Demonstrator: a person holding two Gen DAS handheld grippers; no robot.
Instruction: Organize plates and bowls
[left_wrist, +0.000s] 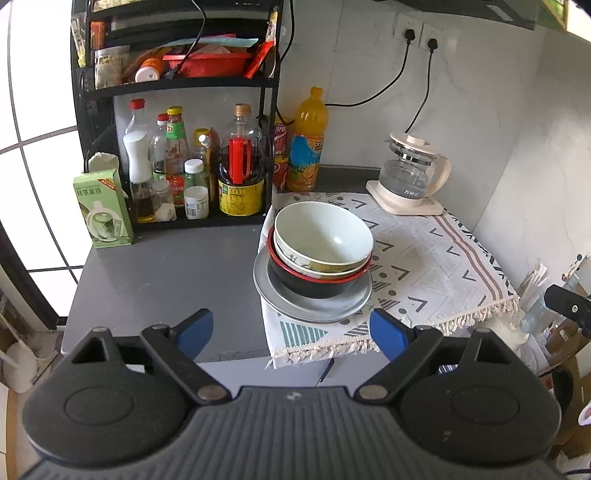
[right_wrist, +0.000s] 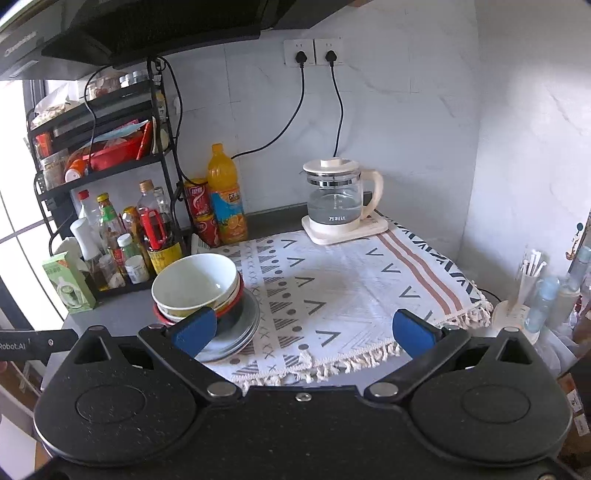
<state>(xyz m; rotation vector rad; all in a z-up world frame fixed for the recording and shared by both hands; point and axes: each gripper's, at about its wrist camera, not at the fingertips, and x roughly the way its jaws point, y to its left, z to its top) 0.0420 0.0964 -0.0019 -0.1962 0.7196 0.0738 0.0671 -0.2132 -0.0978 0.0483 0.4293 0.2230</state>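
A grey bench (left_wrist: 155, 273) runs along a pale wall, and a white cloth (right_wrist: 332, 280) with grey triangles, dots and a brown stripe covers its right part, fringe hanging over the front edge. At the back left stands a black rack (left_wrist: 177, 85) crowded with sauce bottles and a red basket. An orange drink bottle (left_wrist: 308, 144) and red cans stand just beside the rack, and a glass kettle (right_wrist: 338, 195) on a cream base sits at the back of the cloth, plugged into the wall. A green carton (left_wrist: 103, 212) stands at the bench's left end.

The stack (left_wrist: 314, 266) sits on the cloth's left edge, near the front. At the bottom lie grey plates (left_wrist: 280, 301), shallow and matte. On them rests a black bowl (left_wrist: 310, 288) with a red rim, then a cream bowl with a dark patterned band, mostly hidden, and on top a white bowl (left_wrist: 325, 232), tilted, its inside glossy and bare.

The left gripper (left_wrist: 291, 334) hangs just before the stack, jaws spread wide and holding nothing. The right gripper (right_wrist: 304, 330) is over the cloth's front, jaws likewise released, its left blue pad overlapping the stack in view.
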